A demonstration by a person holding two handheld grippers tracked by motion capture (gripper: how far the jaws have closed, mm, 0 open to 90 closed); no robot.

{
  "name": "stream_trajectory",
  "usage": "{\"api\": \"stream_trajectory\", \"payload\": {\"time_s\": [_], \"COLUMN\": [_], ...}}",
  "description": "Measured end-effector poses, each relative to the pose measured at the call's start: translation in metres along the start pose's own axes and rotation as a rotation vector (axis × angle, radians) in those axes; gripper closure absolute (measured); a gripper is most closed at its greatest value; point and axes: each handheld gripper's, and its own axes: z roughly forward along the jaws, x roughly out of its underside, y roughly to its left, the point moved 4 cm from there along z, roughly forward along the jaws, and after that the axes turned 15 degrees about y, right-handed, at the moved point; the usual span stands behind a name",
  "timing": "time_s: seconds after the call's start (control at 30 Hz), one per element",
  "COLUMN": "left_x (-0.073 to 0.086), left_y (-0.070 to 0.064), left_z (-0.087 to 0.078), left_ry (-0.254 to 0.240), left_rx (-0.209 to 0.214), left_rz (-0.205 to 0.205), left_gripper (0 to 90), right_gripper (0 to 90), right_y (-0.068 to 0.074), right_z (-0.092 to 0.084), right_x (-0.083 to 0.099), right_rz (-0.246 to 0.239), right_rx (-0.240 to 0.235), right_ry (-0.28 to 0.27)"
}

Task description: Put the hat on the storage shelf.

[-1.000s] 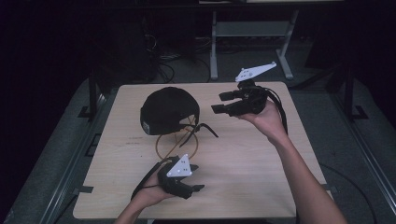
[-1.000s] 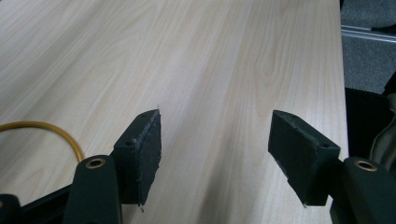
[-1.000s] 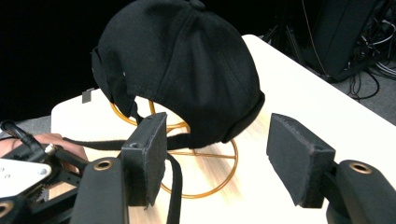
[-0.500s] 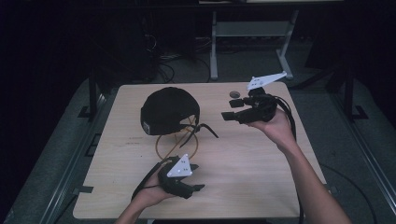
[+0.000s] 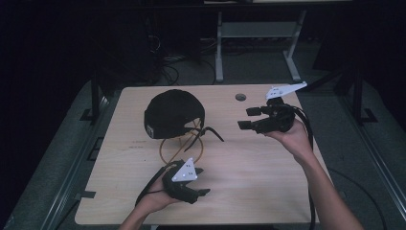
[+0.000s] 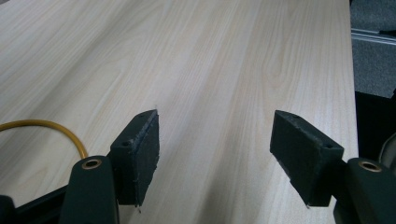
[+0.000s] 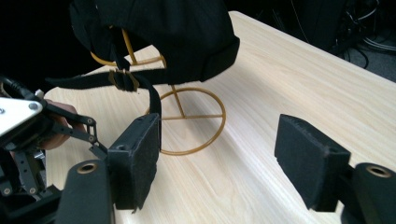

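Dark room with cables and a metal frame (image 5: 253, 33) on the floor beyond the pale wood-grain table (image 5: 249, 172); round hole (image 5: 240, 97) in the tabletop just ahead of the right gripper (image 5: 249, 119). Black cap (image 5: 173, 114) on a gold wire stand (image 7: 187, 116), well apart from and facing the right gripper's spread, empty jaws, its buckled strap (image 7: 123, 79) hanging just above one of them; left gripper (image 6: 215, 149) near the front edge, jaws likewise spread over bare wood, stand's ring beside it. Compared with a second ago: right gripper farther from the cap and turned, left gripper unmoved.
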Motion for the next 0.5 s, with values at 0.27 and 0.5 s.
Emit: {"api": "stream_trajectory", "payload": {"time_s": [0.27, 0.5], "left_x": [0.000, 0.001], "left_y": [0.000, 0.000], "left_z": [0.001, 0.002], "left_ry": [-0.007, -0.008], "left_rx": [-0.001, -0.004], "left_rz": [-0.017, -0.018], "left_gripper": [32.0, 31.6], "right_gripper": [29.0, 28.1], "right_y": [-0.007, -0.013], "right_z": [-0.003, -0.006], "right_x": [0.019, 0.034], "right_rz": [0.027, 0.057], "right_rx": [0.003, 0.004], "right_ry": [-0.010, -0.010]}}
